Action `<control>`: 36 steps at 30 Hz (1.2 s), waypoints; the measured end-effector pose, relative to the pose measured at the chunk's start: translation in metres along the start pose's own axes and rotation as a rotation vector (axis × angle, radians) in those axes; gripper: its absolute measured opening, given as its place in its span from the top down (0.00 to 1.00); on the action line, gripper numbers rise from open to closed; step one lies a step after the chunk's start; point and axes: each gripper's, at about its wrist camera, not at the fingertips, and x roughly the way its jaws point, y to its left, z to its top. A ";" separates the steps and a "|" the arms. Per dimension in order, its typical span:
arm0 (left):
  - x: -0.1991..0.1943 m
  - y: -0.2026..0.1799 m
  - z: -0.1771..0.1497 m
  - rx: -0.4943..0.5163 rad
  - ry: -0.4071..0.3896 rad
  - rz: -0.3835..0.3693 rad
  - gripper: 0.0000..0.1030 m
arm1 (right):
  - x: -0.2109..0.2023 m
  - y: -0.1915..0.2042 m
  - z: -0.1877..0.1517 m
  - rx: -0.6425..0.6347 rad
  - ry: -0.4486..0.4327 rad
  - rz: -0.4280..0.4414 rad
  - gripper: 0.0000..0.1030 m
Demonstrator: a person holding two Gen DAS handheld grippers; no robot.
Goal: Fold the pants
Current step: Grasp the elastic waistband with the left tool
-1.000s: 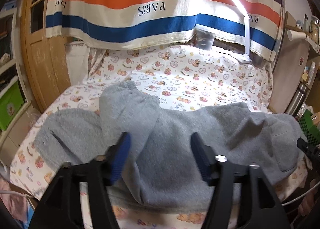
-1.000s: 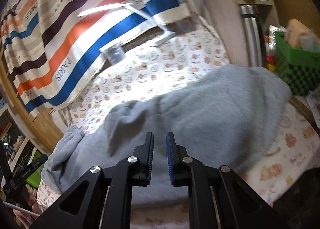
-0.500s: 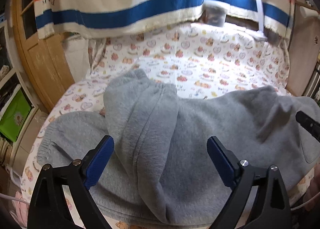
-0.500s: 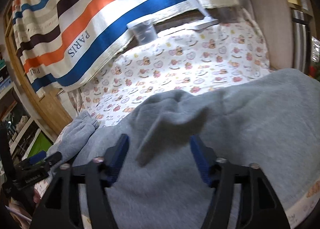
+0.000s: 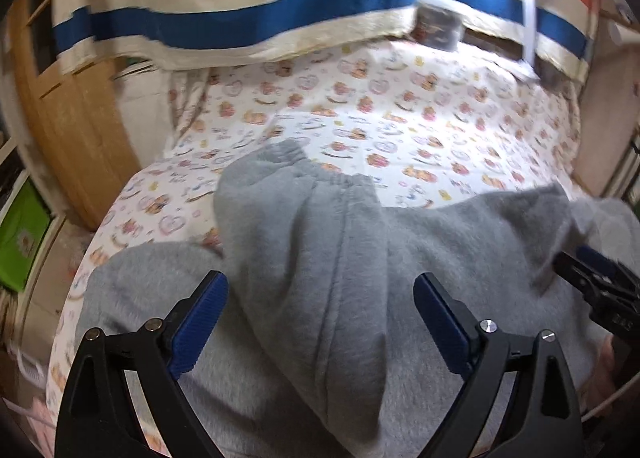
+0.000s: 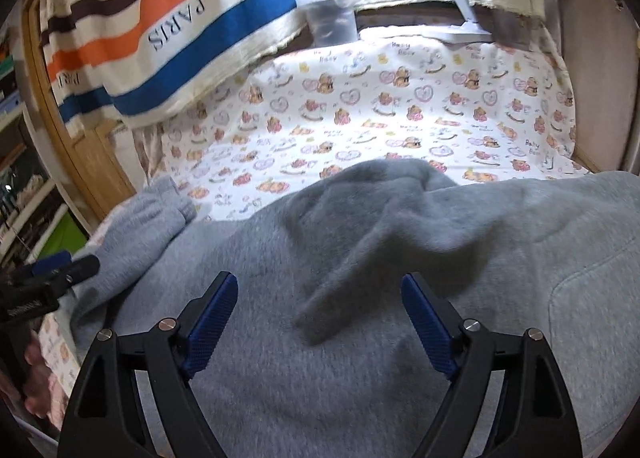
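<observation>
a table (image 6: 400, 130) is covered by a bear-print sheet, backed by a striped cloth (image 6: 240, 30). fleecy grey pants (image 5: 320, 278) are heaped along the table's near edge; its far half is bare. both hand-held grippers, left (image 5: 320, 322) and right (image 6: 318, 318), are held wide open over the pants, the right's jaws having just been opening.

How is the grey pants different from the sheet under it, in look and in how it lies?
The pants are plain grey and fleecy; the sheet is white with small bears and hearts. The pants lie bunched in thick folds; the sheet lies spread nearly flat. Both are soft cloth on the same bed.
</observation>
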 end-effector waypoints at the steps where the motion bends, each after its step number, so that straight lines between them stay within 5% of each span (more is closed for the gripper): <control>1: 0.004 -0.004 0.001 0.025 0.006 0.011 0.10 | 0.003 0.002 0.000 -0.007 0.007 -0.011 0.17; 4: 0.026 -0.019 0.003 0.111 0.057 0.082 0.11 | 0.007 0.006 -0.001 -0.028 0.014 -0.039 0.17; 6: 0.040 -0.023 0.003 0.120 0.092 0.097 0.28 | 0.006 0.007 -0.002 -0.040 0.012 -0.044 0.17; 8: 0.049 -0.019 0.002 0.098 0.126 0.092 0.58 | 0.004 0.008 -0.002 -0.054 0.008 -0.053 0.17; 11: 0.041 0.000 0.001 0.004 0.101 0.063 0.89 | 0.000 0.007 -0.003 -0.074 -0.005 -0.084 0.17; 17: -0.004 0.041 -0.007 -0.097 0.009 0.159 0.88 | 0.002 0.006 0.001 -0.075 -0.001 -0.090 0.17; 21: -0.003 0.082 -0.040 -0.250 0.092 0.148 0.84 | 0.007 0.012 0.003 -0.097 -0.005 -0.094 0.17; 25: 0.001 0.098 -0.070 -0.322 0.124 0.164 0.70 | 0.015 0.016 0.003 -0.101 0.020 -0.075 0.17; 28: -0.014 0.088 -0.061 -0.252 0.072 0.177 0.70 | 0.017 0.021 0.003 -0.123 0.024 -0.073 0.17; 31: -0.026 0.069 -0.042 -0.151 0.004 0.179 0.59 | 0.015 0.026 0.004 -0.140 0.008 -0.074 0.17; 36: -0.022 0.039 -0.005 -0.038 -0.028 0.111 0.59 | 0.007 0.026 0.003 -0.139 -0.007 -0.077 0.17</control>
